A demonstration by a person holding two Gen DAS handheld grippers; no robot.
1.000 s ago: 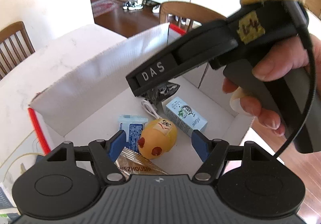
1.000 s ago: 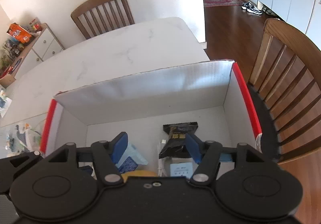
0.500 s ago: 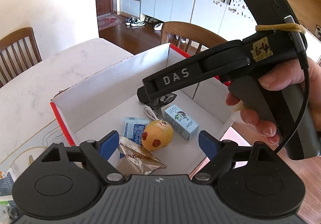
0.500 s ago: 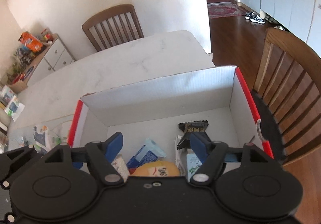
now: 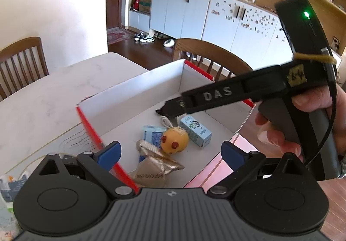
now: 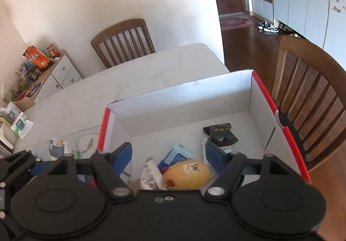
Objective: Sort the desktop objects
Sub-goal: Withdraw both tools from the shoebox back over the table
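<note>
- Evidently both tools are done with the box for now: the left gripper (image 5: 170, 152) has its blue-padded jaws spread about as wide as they go, having just been opening, and nothing sits between the pads.
- The right gripper (image 6: 168, 154) is likewise wide open and empty; its jaws opened a little earlier and have since barely changed.
- Seen from the left wrist, the person's hand (image 5: 302, 124) wraps the black handle of the right tool, whose long black finger reaches out over the right side of the box interior.
- Below and ahead of both grippers lies the white corrugated cardboard box with red outer edges (image 5: 134, 94), set at the table's right edge beside a wooden chair (image 6: 309, 94).
- Its contents cluster toward the near wall, probably because each item was dropped in from this side: a round yellow toy with red spots (image 5: 174, 140), a crinkled gold foil snack packet (image 5: 151, 165) nearest the near wall, and a small pale blue packet (image 5: 151, 135) partly under the toy.
- Farther in are a small light-blue carton lying on its side (image 5: 195, 133) toward the right wall, a coiled white cable (image 5: 165, 121), and a black foil snack packet (image 6: 220, 134) deepest, close to the right wall.
- None of these touches either gripper; all lie on the box floor, well below the open pads.
- Outside the box's left wall, on the white marble-patterned table (image 6: 151, 68), loose packets (image 6: 57, 147) remain, so sorting looks unfinished.
</note>
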